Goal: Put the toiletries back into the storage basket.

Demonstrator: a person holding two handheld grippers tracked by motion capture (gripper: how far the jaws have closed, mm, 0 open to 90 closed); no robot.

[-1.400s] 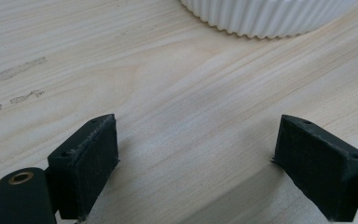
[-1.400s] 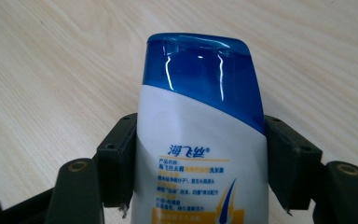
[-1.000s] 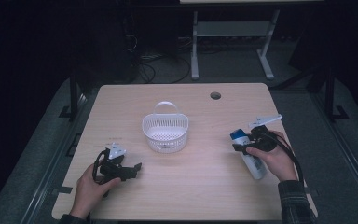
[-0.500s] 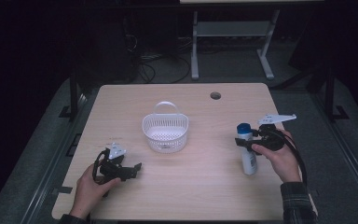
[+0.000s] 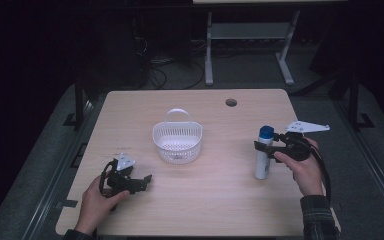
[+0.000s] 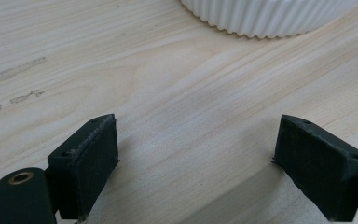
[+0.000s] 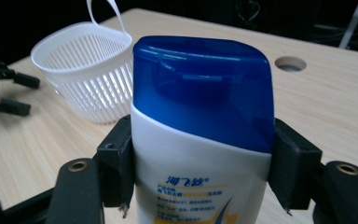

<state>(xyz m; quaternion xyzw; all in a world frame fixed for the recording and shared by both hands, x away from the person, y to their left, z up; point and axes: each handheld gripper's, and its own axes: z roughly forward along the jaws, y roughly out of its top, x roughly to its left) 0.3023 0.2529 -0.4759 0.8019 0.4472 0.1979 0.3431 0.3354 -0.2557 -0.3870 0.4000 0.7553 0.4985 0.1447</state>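
Wooden table (image 5: 200, 200): my right gripper (image 7: 200, 163) clamps shampoo bottle (image 7: 200, 140), Chinese label; now upright, previously tilted. Left gripper (image 6: 196, 158) open, unmoved.

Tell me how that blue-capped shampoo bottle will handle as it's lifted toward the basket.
The shampoo bottle looks smooth and glossy, so it may slip in the right gripper. It is tall and narrow, so probably tippy when set down. Its flattened body probably won't roll.

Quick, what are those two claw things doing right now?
Left gripper: open, holding nothing, low over the table.
Right gripper: closed on the white bottle with the blue cap, which stands upright.
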